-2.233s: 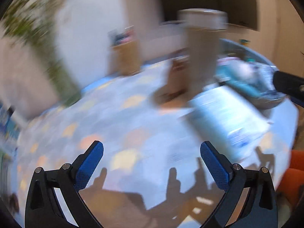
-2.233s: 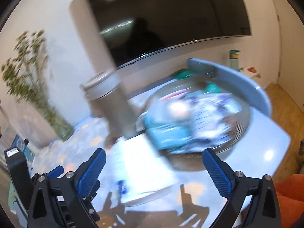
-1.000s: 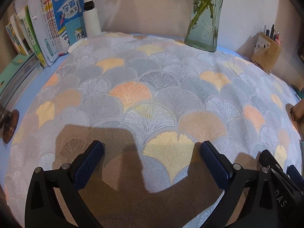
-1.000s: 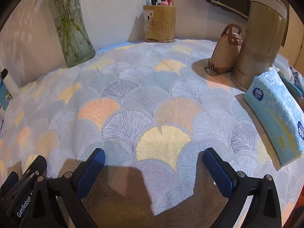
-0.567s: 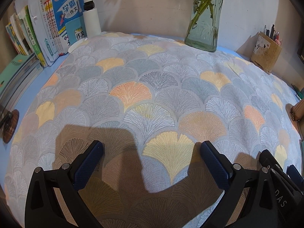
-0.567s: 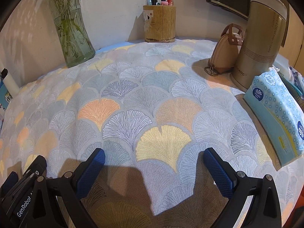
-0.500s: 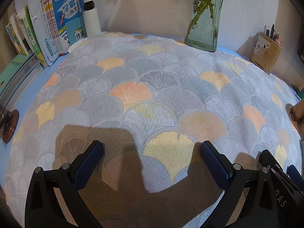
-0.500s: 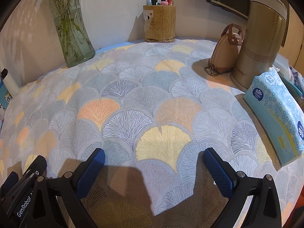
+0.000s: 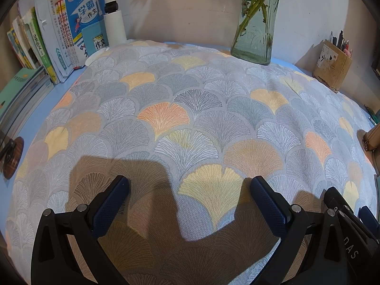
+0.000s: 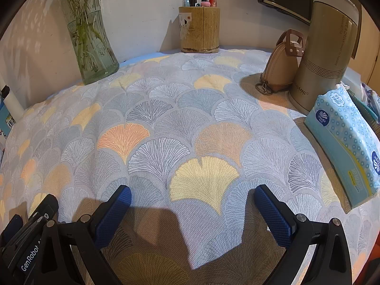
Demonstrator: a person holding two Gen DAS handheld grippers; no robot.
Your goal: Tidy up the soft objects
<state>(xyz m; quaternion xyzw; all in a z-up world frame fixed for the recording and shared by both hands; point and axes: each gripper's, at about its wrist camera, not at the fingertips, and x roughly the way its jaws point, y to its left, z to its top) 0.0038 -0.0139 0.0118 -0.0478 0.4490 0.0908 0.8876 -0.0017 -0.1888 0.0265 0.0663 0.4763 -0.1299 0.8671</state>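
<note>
Across the desk lies the patterned cloth (image 9: 190, 109), a fan-leaf fabric in grey, orange and yellow, spread flat and covering nearly the whole top; it looks to be the soft thing the task concerns. It lies smooth, with no fold in it that I can see, so I judge the tidying has not yet begun.

Over the near edge of the cloth the left gripper (image 9: 188, 197) hangs with its blue pads wide apart and nothing between them. Just beside it, the right gripper (image 10: 192, 204) is likewise spread wide and empty. They sit side by side above the same hem, each casting a shadow on the fabric, which suggests to me that both are lined up to pinch the near edge together.

Around the cloth, the harder things stand at its margins, probably pushed aside to keep the middle free. At the cloth's far edge stands a glass vase (image 9: 255, 23) with green stems, and a pen holder (image 10: 199, 29) sits against the wall. On the cloth's right side lean a tan pouch (image 10: 281, 64) and a tall flask (image 10: 325, 47), touching each other, with a tissue pack (image 10: 344, 147) nearer the grippers. Books (image 9: 54, 38) stand off the cloth's left edge. The pouch, flask and tissue pack rest on the fabric, so lifting it could drag or tip them.
</note>
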